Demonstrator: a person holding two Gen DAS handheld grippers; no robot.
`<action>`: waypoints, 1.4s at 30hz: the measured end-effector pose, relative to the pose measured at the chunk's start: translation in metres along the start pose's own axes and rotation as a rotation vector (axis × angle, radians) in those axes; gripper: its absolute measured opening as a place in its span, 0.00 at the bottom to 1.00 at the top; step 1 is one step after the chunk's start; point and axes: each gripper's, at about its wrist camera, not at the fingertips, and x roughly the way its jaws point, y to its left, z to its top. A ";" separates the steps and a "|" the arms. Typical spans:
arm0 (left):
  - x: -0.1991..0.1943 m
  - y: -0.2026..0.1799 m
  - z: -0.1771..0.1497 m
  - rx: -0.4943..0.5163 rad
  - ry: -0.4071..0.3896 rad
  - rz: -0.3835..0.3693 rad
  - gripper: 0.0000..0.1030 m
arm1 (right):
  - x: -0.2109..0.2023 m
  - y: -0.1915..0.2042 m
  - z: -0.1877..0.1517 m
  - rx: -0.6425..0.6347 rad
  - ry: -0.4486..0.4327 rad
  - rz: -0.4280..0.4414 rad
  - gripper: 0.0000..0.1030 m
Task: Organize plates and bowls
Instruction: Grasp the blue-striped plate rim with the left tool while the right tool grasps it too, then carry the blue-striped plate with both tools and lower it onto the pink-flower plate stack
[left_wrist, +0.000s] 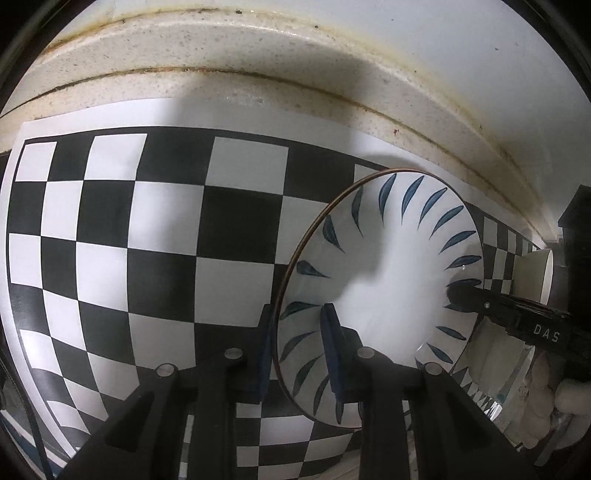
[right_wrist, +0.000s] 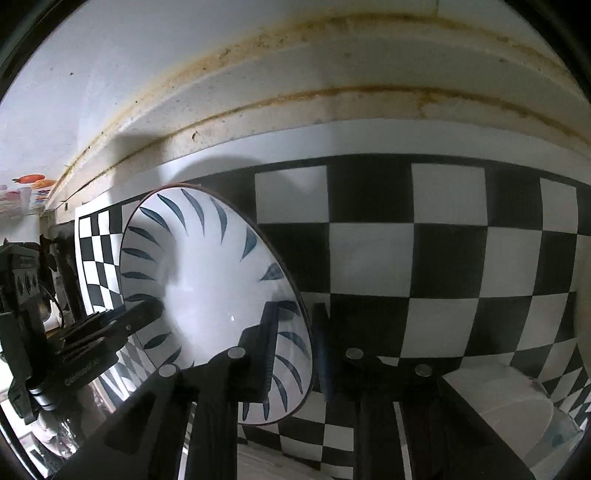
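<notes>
A white bowl with blue leaf strokes and a brown rim (left_wrist: 384, 280) is held tilted above the checkerboard mat (left_wrist: 155, 229). My left gripper (left_wrist: 295, 354) is shut on its left rim, one finger inside and one outside. My right gripper (right_wrist: 295, 350) is shut on the opposite rim of the same bowl (right_wrist: 207, 288). The right gripper's finger shows in the left wrist view (left_wrist: 476, 299); the left gripper's finger shows in the right wrist view (right_wrist: 136, 317).
A stained white wall and counter ledge (left_wrist: 295, 74) run behind the mat. A plain white dish (right_wrist: 517, 402) lies low right in the right wrist view. More white dishware (left_wrist: 535, 273) sits at the left wrist view's right edge.
</notes>
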 end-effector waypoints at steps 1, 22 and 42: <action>-0.002 -0.002 -0.001 0.008 -0.011 0.013 0.21 | -0.001 0.000 -0.001 -0.011 -0.004 -0.004 0.19; -0.050 -0.024 -0.055 0.084 -0.134 0.033 0.21 | -0.045 0.024 -0.064 -0.100 -0.101 0.027 0.13; -0.106 -0.046 -0.172 0.186 -0.217 0.023 0.21 | -0.094 0.009 -0.215 -0.126 -0.188 0.106 0.13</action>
